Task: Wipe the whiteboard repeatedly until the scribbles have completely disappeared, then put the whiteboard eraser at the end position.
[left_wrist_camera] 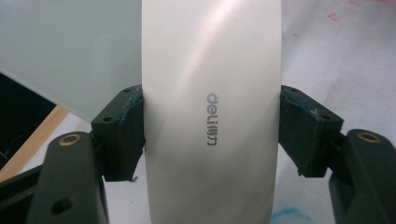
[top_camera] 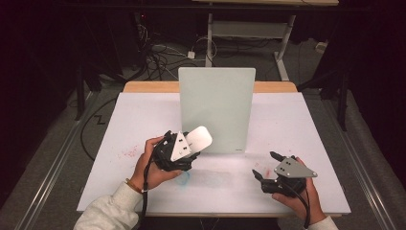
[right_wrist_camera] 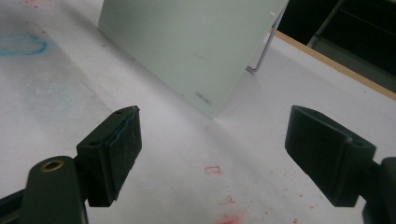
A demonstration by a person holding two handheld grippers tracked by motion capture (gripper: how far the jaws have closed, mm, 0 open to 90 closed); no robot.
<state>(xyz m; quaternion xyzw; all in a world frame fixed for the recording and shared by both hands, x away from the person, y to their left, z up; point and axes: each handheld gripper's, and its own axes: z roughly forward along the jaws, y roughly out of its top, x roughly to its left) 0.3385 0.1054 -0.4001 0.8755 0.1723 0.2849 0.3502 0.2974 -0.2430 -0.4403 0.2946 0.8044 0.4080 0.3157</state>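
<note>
Risk: the smooth white eraser (left_wrist_camera: 210,116) might have slipped from the left gripper (top_camera: 178,149), pinched only by its narrow edges
Second risk: pressing hard could have tipped the upright glass board (top_camera: 216,108)
Eraser look: glossy white slab, rounded end, grey "deli" logo
Eraser place: raised off the table (top_camera: 134,124), just before the board's lower left
Left gripper: clamped on the eraser
Right gripper (top_camera: 268,168): jaws spread, empty, low over the table

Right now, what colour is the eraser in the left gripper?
White, with grey lettering on the eraser; the left gripper view shows it best.
</note>
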